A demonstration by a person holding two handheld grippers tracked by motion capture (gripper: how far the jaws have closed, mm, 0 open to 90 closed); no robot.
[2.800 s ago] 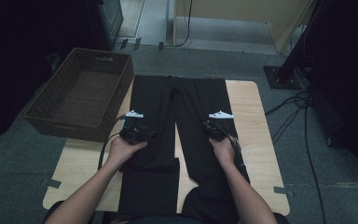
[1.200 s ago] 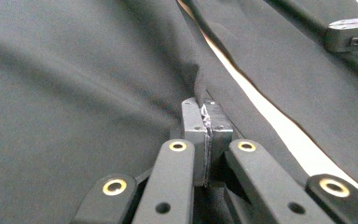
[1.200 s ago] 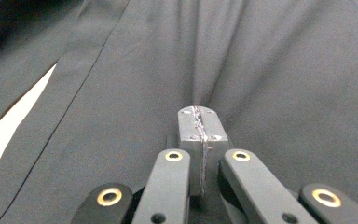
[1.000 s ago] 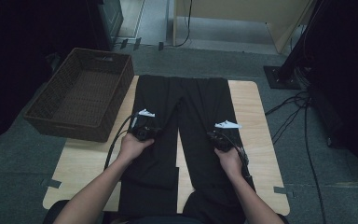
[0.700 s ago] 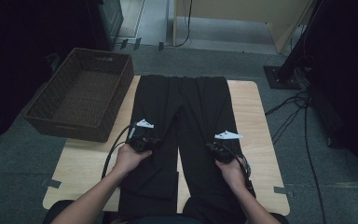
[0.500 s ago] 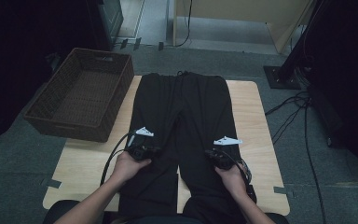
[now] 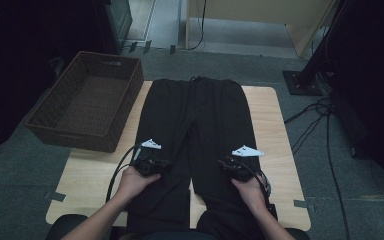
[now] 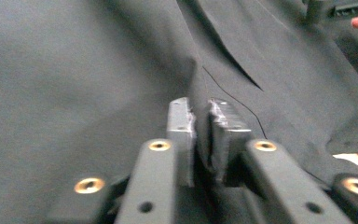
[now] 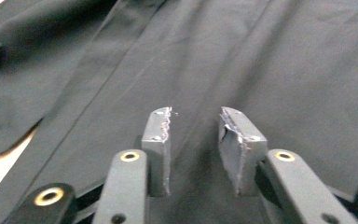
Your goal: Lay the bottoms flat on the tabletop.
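Pinching trousers (image 8: 98, 70) fabric w/ left gripper (image 8: 200, 114) jaws, right gripper (image 9: 193, 122) jaws parted, basket (image 7: 87, 107) in high view

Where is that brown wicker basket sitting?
In the high view, the basket sits at the table's far left corner, just left of the black trousers.

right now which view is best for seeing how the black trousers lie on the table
The high view: the black trousers lie flat along the wooden table, waistband at the far edge, legs toward the person. Both gripper views give close-ups of dark fabric beyond their jaws.
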